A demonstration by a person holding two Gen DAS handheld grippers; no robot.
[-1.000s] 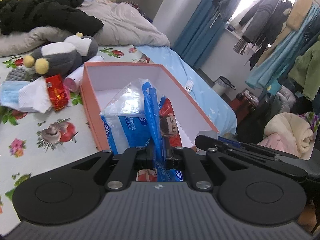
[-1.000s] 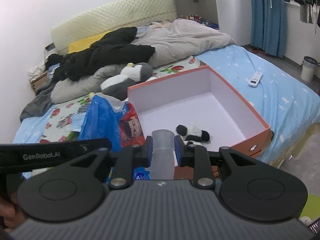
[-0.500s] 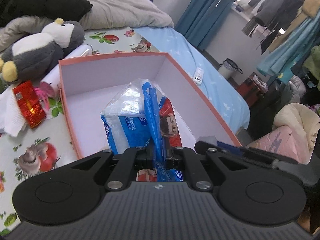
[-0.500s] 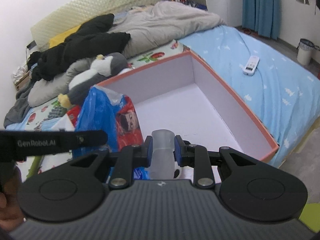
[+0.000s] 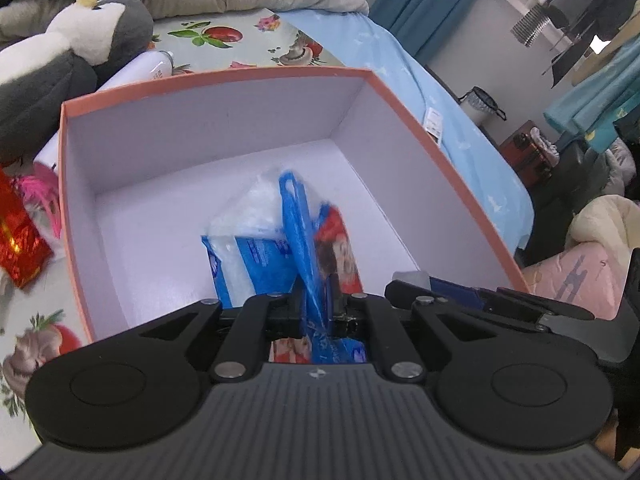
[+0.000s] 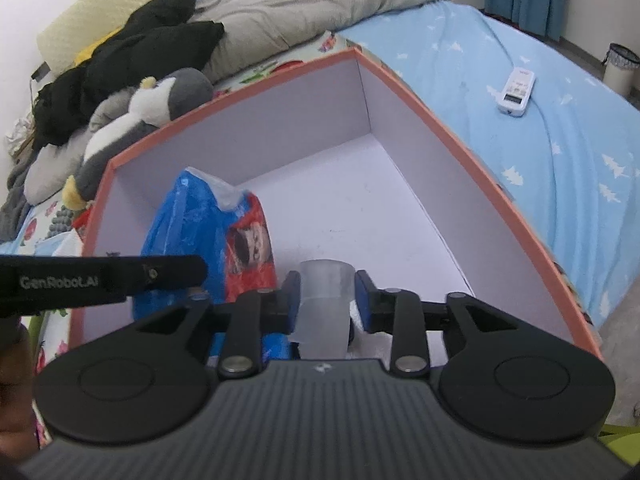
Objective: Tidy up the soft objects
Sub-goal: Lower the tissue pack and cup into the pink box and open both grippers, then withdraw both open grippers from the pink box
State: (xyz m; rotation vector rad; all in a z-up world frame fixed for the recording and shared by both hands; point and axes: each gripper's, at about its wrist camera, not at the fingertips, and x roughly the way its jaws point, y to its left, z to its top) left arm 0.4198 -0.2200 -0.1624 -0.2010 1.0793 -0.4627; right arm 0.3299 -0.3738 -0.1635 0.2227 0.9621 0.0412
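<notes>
My left gripper (image 5: 316, 308) is shut on a blue and clear plastic bag of tissue packs (image 5: 280, 240) and holds it inside the orange box (image 5: 208, 76), low over its white floor. The same bag (image 6: 208, 236) shows in the right wrist view at the box's left side. My right gripper (image 6: 324, 296) is shut on a translucent soft cup-like piece (image 6: 324, 300), over the near part of the orange box (image 6: 460, 136). A grey and white plush penguin (image 5: 52, 64) lies on the bed left of the box; it also shows in the right wrist view (image 6: 148, 120).
A red packet (image 5: 18, 240) and a white tube (image 5: 140, 72) lie left of the box. Dark clothes (image 6: 132, 52) and a grey quilt (image 6: 300, 12) are piled at the bed's head. A white remote (image 6: 516, 92) lies on the blue sheet. The bed edge is to the right.
Both grippers have moved forward and down into the box. The bag now hangs inside the box walls. The small black and white item seen on the box floor earlier is hidden.
</notes>
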